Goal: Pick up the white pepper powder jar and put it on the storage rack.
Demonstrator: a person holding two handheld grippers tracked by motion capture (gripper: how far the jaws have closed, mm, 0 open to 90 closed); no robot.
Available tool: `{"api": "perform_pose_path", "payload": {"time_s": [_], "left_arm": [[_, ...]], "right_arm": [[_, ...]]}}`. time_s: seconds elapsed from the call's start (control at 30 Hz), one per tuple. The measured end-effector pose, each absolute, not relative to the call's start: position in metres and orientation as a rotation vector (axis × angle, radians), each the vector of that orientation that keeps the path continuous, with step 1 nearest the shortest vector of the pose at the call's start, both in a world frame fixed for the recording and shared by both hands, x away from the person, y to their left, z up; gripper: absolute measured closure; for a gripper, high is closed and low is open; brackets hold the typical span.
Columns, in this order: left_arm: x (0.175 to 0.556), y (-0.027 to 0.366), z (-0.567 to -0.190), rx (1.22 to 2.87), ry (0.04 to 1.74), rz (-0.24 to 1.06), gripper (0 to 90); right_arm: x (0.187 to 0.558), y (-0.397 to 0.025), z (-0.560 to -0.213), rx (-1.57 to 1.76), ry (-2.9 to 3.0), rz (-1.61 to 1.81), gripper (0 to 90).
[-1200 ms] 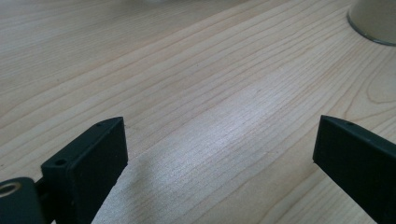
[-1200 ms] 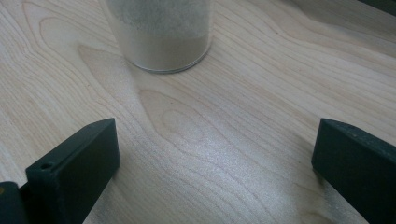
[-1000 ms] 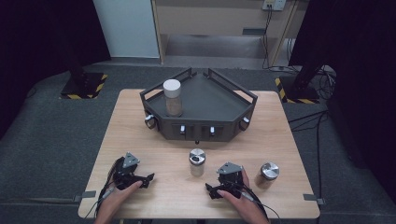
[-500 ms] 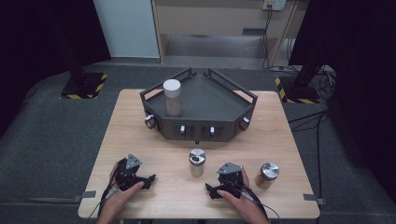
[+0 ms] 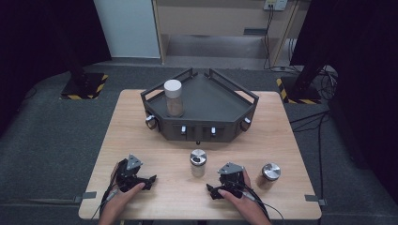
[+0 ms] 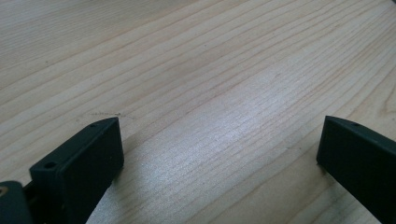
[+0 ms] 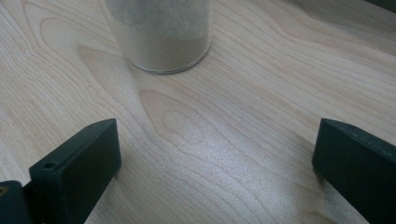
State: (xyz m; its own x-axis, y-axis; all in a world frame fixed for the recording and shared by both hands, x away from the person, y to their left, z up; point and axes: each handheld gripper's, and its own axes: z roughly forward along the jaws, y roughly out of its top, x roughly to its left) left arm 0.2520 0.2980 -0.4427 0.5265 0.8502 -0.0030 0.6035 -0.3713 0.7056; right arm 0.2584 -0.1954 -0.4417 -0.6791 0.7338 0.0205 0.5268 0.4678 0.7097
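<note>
A dark angular tray [image 5: 220,101] stands at the table's far middle, with a white-lidded jar of beige powder [image 5: 173,97] upright inside it at the left. A small silver-lidded jar [image 5: 198,162] stands on the wood in front of the tray; its powder-filled base [image 7: 161,35] lies just ahead of my right gripper. Another silver-lidded jar [image 5: 270,175] stands at the front right. My left gripper [image 5: 149,181] rests on the front left of the table, open [image 6: 219,154] over bare wood. My right gripper [image 5: 211,191] rests at the front middle, open [image 7: 217,154], with nothing between its jaws.
The wooden table [image 5: 141,136] has bare wood on both sides of the tray and along its front edge. Small knobs [image 5: 150,119] stick out of the tray's front walls. Dark floor and stands with yellow-black bases [image 5: 84,86] surround the table.
</note>
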Motion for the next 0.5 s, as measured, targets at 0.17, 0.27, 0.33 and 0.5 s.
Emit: {"api": "perform_pose_path", "payload": {"time_s": [0.17, 0.27, 0.33, 0.5], "left_arm": [[0.252, 0.298, -0.443, 2.107, 1.175, 0.481, 0.0], [0.252, 0.298, -0.442, 2.111, 1.173, 0.481, 0.0], [0.252, 0.298, -0.443, 2.108, 1.174, 0.481, 0.0], [0.252, 0.298, -0.442, 2.109, 1.175, 0.48, 0.0]], "right_arm": [[0.262, -0.197, -0.437, 1.086, 2.447, 1.016, 3.2], [0.259, -0.198, -0.431, 1.083, 2.437, 0.995, 3.4], [0.257, -0.199, -0.426, 1.079, 2.433, 1.001, 3.3], [0.254, -0.197, -0.411, 1.041, 2.446, 0.99, 3.3]]}}
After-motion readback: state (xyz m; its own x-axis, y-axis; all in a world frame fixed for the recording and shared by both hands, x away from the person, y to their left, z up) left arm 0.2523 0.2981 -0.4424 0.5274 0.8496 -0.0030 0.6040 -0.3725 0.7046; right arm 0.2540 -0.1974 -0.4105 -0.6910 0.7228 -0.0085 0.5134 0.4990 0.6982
